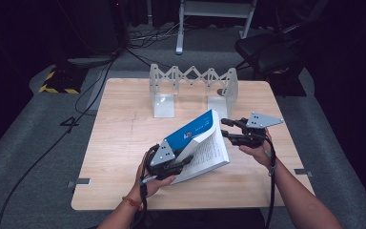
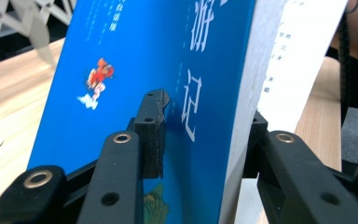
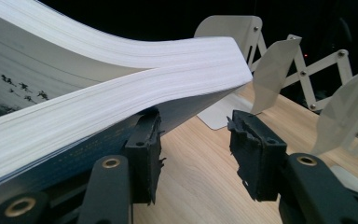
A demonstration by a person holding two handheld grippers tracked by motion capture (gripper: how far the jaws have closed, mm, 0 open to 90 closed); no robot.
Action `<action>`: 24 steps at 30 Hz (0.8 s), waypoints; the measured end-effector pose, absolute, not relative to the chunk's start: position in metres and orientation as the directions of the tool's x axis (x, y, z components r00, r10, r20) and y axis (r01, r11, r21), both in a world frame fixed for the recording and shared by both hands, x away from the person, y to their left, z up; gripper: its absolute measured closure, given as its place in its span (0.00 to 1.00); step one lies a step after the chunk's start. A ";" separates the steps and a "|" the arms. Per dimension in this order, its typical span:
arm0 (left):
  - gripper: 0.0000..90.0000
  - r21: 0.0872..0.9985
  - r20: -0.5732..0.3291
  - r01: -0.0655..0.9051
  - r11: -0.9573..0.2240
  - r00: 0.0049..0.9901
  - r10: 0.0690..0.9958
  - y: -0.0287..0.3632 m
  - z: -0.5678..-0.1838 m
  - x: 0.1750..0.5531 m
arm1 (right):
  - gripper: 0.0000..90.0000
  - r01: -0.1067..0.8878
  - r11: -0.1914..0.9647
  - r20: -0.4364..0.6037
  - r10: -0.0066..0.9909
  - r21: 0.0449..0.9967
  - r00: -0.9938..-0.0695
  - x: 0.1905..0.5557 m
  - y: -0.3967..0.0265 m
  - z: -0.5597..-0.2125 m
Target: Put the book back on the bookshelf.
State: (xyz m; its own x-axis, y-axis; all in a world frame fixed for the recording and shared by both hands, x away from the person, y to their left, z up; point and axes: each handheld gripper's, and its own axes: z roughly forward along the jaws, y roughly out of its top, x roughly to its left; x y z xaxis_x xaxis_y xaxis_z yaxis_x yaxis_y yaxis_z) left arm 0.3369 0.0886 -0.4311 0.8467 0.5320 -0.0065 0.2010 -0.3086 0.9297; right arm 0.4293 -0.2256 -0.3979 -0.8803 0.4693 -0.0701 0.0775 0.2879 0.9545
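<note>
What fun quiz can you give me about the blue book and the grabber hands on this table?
1. Pick one: what colour is the cover of the book? A red, B blue, C green.
2. True or false: the white folding rack stands at the far side of the table, apart from the book.
3. Short answer: which hand's gripper has the book's cover and a block of pages between its jaws?

Key
1. B
2. True
3. The left gripper
</note>
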 end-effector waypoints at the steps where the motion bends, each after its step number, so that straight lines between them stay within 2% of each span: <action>1: 0.70 0.932 -0.006 0.195 -0.306 0.851 0.525 0.085 -0.431 0.338 | 0.60 0.077 0.284 -0.071 0.476 0.956 -0.876 0.430 -0.228 -0.398; 7: 0.68 0.937 0.002 0.163 -0.308 0.882 0.472 0.061 -0.427 0.349 | 0.63 0.049 0.271 -0.108 0.535 0.961 -0.838 0.429 -0.247 -0.391; 14: 0.68 0.950 -0.024 0.163 -0.265 0.887 0.461 0.042 -0.427 0.352 | 0.63 0.033 0.262 -0.127 0.569 0.965 -0.813 0.427 -0.263 -0.381; 18: 0.67 0.951 -0.021 0.161 -0.266 0.886 0.463 0.046 -0.426 0.350 | 0.63 0.024 0.271 -0.141 0.572 0.962 -0.808 0.423 -0.261 -0.377; 24: 0.68 0.948 -0.007 0.159 -0.275 0.875 0.484 0.064 -0.425 0.342 | 0.63 0.031 0.218 -0.092 0.530 0.975 -0.843 0.417 -0.248 -0.372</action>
